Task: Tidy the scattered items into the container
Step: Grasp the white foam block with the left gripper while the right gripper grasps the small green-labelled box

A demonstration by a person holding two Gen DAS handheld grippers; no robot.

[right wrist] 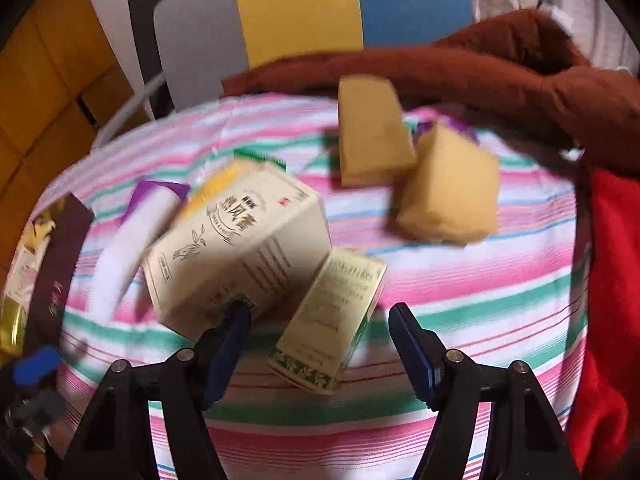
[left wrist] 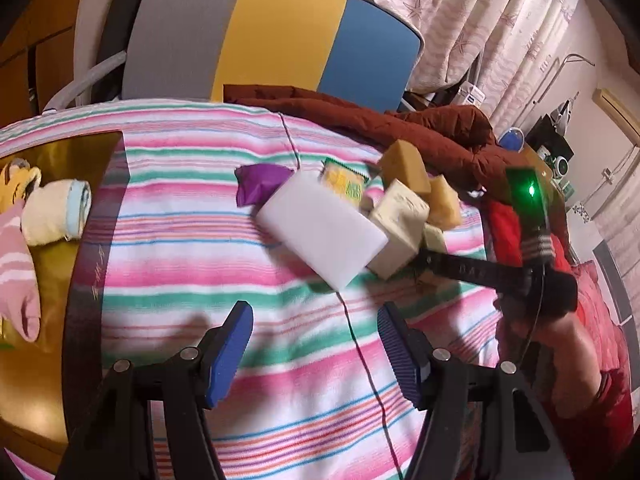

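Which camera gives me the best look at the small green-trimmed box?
The right wrist view. There the small green-trimmed box lies close on the striped cloth, between the open fingers of the right gripper, its printed side readable as text. The left wrist view shows only a pale corner of it behind the cream box.

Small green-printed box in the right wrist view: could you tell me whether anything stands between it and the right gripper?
Nothing visible does. The small green-printed box lies between the open fingers of the right gripper. The larger cream box crowds its left side, by one finger, and might get nudged.
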